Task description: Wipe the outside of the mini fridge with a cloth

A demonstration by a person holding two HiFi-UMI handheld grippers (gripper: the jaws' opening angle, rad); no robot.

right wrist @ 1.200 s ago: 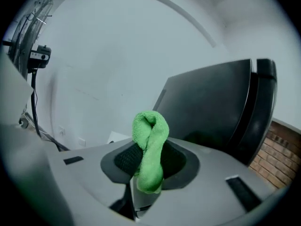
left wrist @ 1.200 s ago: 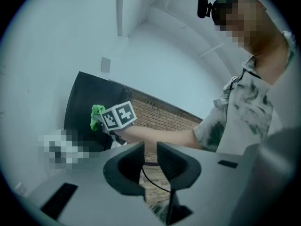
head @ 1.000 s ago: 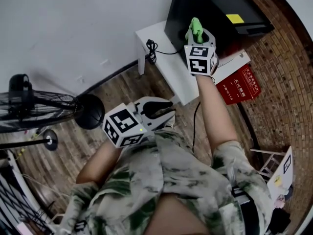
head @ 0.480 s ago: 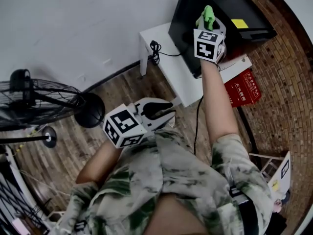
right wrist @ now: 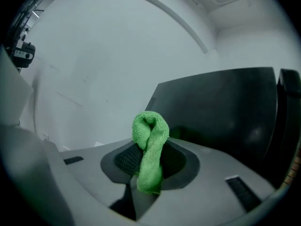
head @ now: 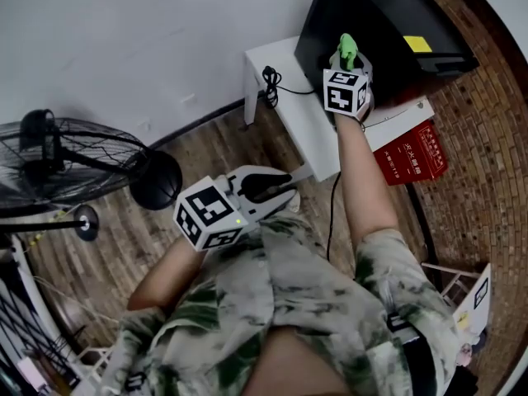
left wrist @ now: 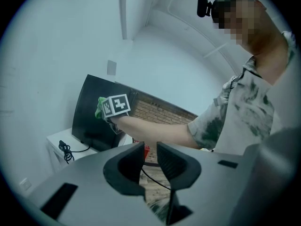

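Right claw (right wrist: 149, 160) clamps green cloth (right wrist: 150, 131) at mini fridge (head: 388, 15) side (left claw (left wrist: 149, 161) idle, narrow, empty). Wiping step, I judge; next needs firm sweeping contact.

The right gripper (right wrist: 149, 160) has its jaws closed on a green cloth (right wrist: 150, 140). The cloth is pinched at its middle, so that a folded loop of it stands up above the jaws and a short tail hangs down below them. Just behind the loop is the dark, glossy side of the mini fridge (right wrist: 221, 107), which fills the right half of the view. A plain white wall (right wrist: 94, 69) takes up the left half. A thin strip of white counter (right wrist: 99, 144) shows at the fridge's foot.
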